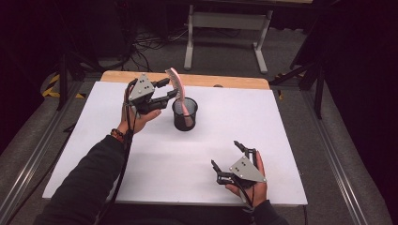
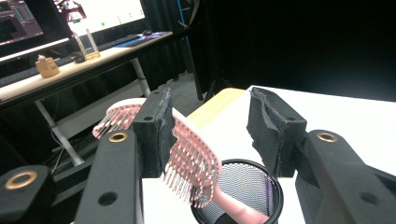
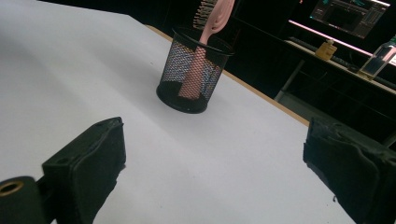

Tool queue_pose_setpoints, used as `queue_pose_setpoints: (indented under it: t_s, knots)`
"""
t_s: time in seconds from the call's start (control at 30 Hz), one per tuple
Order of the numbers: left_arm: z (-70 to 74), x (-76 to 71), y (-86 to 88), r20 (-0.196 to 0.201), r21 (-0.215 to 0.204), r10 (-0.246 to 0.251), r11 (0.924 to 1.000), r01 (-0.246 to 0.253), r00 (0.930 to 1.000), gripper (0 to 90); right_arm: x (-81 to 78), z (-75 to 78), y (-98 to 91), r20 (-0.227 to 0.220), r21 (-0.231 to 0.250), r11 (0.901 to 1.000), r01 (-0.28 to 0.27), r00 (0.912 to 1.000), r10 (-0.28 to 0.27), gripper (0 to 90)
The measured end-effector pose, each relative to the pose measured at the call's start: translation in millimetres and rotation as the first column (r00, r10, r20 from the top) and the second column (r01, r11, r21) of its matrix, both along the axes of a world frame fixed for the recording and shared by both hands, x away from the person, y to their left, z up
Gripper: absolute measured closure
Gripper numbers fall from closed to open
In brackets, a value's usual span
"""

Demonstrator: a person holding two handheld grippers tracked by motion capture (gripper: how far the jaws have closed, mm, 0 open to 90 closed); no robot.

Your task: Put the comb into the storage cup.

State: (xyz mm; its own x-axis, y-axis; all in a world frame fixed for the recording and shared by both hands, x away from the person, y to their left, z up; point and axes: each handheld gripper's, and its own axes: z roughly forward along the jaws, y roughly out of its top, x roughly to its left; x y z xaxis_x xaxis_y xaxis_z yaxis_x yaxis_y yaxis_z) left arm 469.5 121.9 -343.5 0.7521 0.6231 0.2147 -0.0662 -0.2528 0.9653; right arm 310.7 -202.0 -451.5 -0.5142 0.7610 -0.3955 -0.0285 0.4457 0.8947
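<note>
One pink hairbrush (image 1: 178, 89) stands handle-down in one black mesh cup (image 1: 185, 117), which sits on the white table (image 1: 281, 140) toward its far edge and a little left of the middle. The brush's long axis runs close to upright, leaning away from the person: the handle rests inside the cup against its wall, and the bristled head rises well above the rim toward the far edge. In the left gripper view the bristles (image 2: 187, 163) point downward and toward the camera, with the smooth pink back turned away.

There are two grippers, one in each hand. The left gripper (image 1: 168, 93) is held level just left of the cup, its jaws on either side of the brush head. In its own view the left-hand pad (image 2: 156, 135) lies close against the brush head, perhaps just touching it, though the angle makes that hard to settle, while the other pad (image 2: 273, 130) stands clear of it with open table showing between. So the jaws are partly apart and not clamped on the brush.

The right gripper (image 1: 230, 161) rests near the table's near right corner, well apart from the cup, its jaws spread wide with nothing between them; its own view shows bare table between the two black pads (image 3: 100, 158).
</note>
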Motion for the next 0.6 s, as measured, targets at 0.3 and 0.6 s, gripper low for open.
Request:
queue_pose_setpoints:
  t_s: [0.3,0.6]
  knots:
    - [-9.0,-0.7,-0.7,-0.014,0.008,0.002,1.0000,-0.001,0.9999,40.9,0.2,-0.5,0.6,-0.002,-0.005,1.0000,-0.002,1.0000,0.002,6.4]
    - [-16.5,-4.8,-7.6,-0.020,0.041,-0.012,0.9991,0.013,0.9997,25.8,0.1,-0.8,0.5,-0.006,-0.011,0.9999,0.000,1.0000,0.000,6.4]
